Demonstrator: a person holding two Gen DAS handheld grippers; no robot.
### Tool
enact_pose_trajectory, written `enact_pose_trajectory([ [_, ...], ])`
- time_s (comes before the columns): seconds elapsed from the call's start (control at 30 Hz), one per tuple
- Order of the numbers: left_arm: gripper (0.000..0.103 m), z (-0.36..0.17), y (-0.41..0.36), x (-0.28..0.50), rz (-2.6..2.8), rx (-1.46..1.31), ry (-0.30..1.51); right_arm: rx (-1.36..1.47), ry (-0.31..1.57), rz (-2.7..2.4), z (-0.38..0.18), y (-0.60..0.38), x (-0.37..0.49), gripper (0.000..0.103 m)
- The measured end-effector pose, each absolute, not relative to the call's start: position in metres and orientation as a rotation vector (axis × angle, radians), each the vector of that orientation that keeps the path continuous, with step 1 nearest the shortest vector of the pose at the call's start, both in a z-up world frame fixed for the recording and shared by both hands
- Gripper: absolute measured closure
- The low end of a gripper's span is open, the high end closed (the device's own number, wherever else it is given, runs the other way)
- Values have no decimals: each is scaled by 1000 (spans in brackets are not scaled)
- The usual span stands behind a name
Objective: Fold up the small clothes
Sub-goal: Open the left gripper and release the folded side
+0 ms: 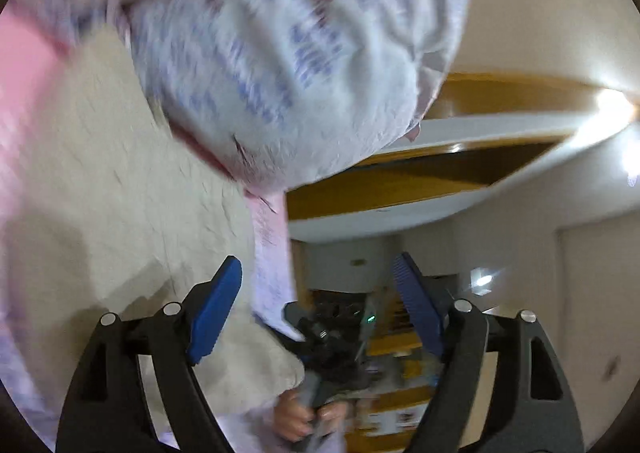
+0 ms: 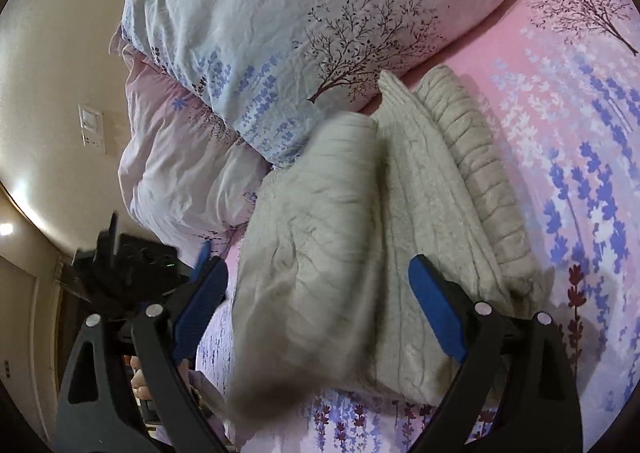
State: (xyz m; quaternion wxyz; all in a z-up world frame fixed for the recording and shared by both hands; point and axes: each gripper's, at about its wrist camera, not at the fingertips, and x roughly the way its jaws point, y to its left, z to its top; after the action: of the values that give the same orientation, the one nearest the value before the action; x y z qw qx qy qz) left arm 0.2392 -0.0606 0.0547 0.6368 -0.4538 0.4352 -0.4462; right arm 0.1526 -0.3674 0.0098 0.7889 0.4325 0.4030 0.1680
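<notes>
On the bed (image 2: pixel 560 141), whose pink sheet carries a print of lavender sprigs and bare trees, a beige knitted sweater (image 2: pixel 400 213) lies partly folded – a ribbed band runs along its right edge, a thick fold of it rises blurred at the left. Two pillows are stacked behind it at the head of the bed: a white pillow (image 2: pixel 280 13) with the tree print on top, a pale pink pillow (image 2: pixel 176 165) beneath. In the right wrist view, the right hand-held gripper (image 2: pixel 316 305) has its blue-padded fingers (image 2: pixel 436 317) spread wide over the sweater, gripping nothing. Just left of it the left hand-held gripper (image 2: pixel 132 265) shows as a dark body near the sweater's left edge. Its own camera, tilted and blurred, sees that gripper (image 1: pixel 320 305) – fingers (image 1: pixel 214 313) spread apart and empty, with the sweater (image 1: pixel 120 189) to the left, the white pillow (image 1: pixel 300 61) looming above, and the other gripper's black body (image 1: pixel 332 337) between the pads, a bare hand (image 1: pixel 300 413) clasping its handle
</notes>
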Motion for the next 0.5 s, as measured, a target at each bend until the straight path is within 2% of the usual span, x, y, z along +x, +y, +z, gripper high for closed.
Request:
enact_pose_trajectory([
  [0.07, 22, 70, -47, 230, -927, -859, 971, 901, 881, 349, 13, -365, 157, 15],
  [0.17, 22, 82, -46, 212, -782, -552, 930, 838, 903, 321, 18, -359, 166, 34],
  [0.2, 22, 81, -45, 206, -763, -491, 920, 826, 912, 311, 18, -358, 169, 37],
  [0.4, 22, 66, -59, 178, -571, -87, 865, 753, 981, 234, 15, -347, 187, 39],
  [0.5, 21, 61, -75, 178, -474, 32, 864, 733, 995, 211, 14, -344, 188, 42],
])
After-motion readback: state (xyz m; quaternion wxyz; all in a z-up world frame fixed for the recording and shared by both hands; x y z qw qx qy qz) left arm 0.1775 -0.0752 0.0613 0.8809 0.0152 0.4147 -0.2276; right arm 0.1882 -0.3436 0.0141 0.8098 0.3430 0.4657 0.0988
